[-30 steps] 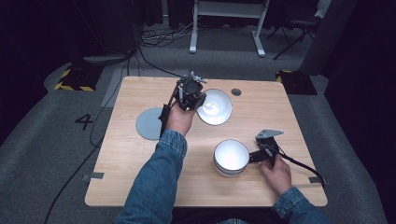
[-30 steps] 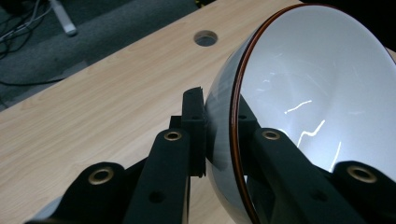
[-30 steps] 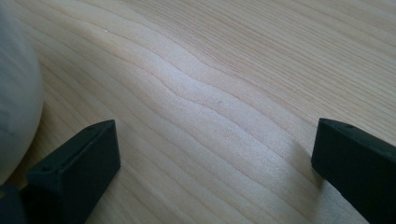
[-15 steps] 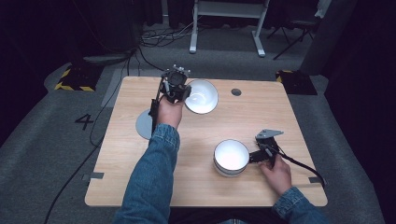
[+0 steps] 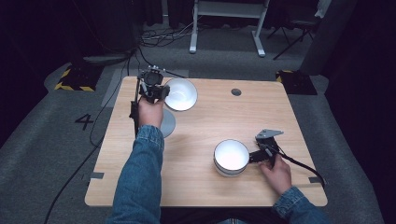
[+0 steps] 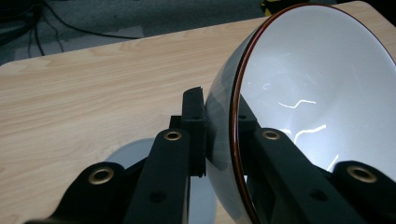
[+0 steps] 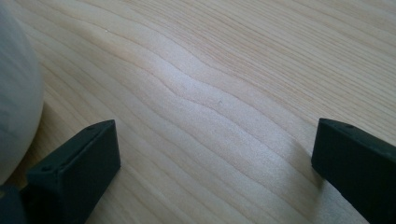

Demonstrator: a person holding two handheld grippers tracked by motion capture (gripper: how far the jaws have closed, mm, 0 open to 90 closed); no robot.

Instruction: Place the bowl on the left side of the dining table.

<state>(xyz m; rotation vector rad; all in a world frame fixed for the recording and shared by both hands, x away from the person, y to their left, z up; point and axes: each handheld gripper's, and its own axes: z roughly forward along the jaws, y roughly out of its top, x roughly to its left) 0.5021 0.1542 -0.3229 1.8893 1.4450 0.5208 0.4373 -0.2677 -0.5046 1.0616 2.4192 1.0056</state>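
Note:
A white bowl (image 5: 181, 94) with a dark red rim hangs tilted above the table's far left. My left gripper (image 5: 161, 91) is shut on its wall; in the left gripper view one jaw lies outside the bowl (image 6: 317, 93) and one inside, and the gripper (image 6: 219, 100) pinches the rim. A grey plate (image 5: 167, 123) lies on the wood just below and nearer the person, and shows under the jaws as the grey plate (image 6: 135, 151). A second white bowl (image 5: 231, 156) stands at the front right. My right gripper (image 5: 256, 156) rests open beside it, and its jaws (image 7: 215, 144) hold nothing, with the bowl's side (image 7: 16, 107) at the left.
The wooden table (image 5: 219, 116) has a dark cable hole (image 5: 236, 92) near its far edge. Cables trail off the table's left and right sides. Bare wood lies between the two bowls.
My left gripper has carried the tilted white bowl leftward along the table's far side, and it now hangs beside the grey plate. The right hand and its bowl have stayed put.

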